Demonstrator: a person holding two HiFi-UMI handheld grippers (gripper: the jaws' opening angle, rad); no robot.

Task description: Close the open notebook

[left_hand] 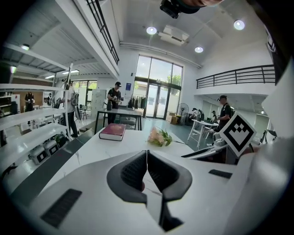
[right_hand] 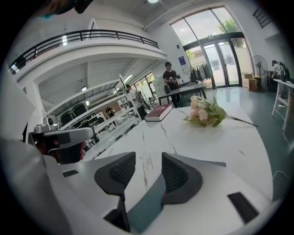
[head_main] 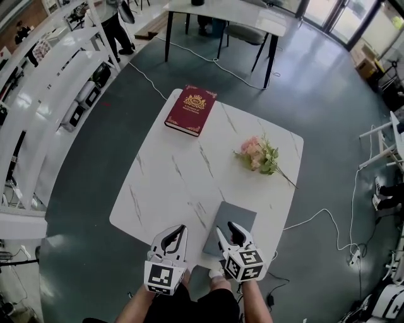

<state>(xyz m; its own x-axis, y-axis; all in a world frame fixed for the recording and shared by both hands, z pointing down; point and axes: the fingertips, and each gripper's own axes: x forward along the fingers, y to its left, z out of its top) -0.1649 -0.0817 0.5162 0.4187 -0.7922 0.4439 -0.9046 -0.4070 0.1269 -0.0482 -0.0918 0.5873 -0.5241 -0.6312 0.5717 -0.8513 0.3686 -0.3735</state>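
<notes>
A grey notebook (head_main: 232,224) lies shut and flat near the front edge of the white marble table (head_main: 177,170). My right gripper (head_main: 225,229) hovers over the notebook's near left corner with its jaws apart. In the right gripper view the grey cover (right_hand: 143,212) shows low between the fingers, and the pads do not press on it. My left gripper (head_main: 177,231) is beside it over the table's front edge, left of the notebook. In the left gripper view its pads (left_hand: 138,170) meet at the tips with nothing between them.
A dark red hardback book (head_main: 190,110) lies at the table's far corner. A pink flower bunch (head_main: 259,154) lies on the right side. White shelving (head_main: 44,94) runs along the left. A desk (head_main: 227,16) stands behind, and cables (head_main: 315,221) cross the floor at right.
</notes>
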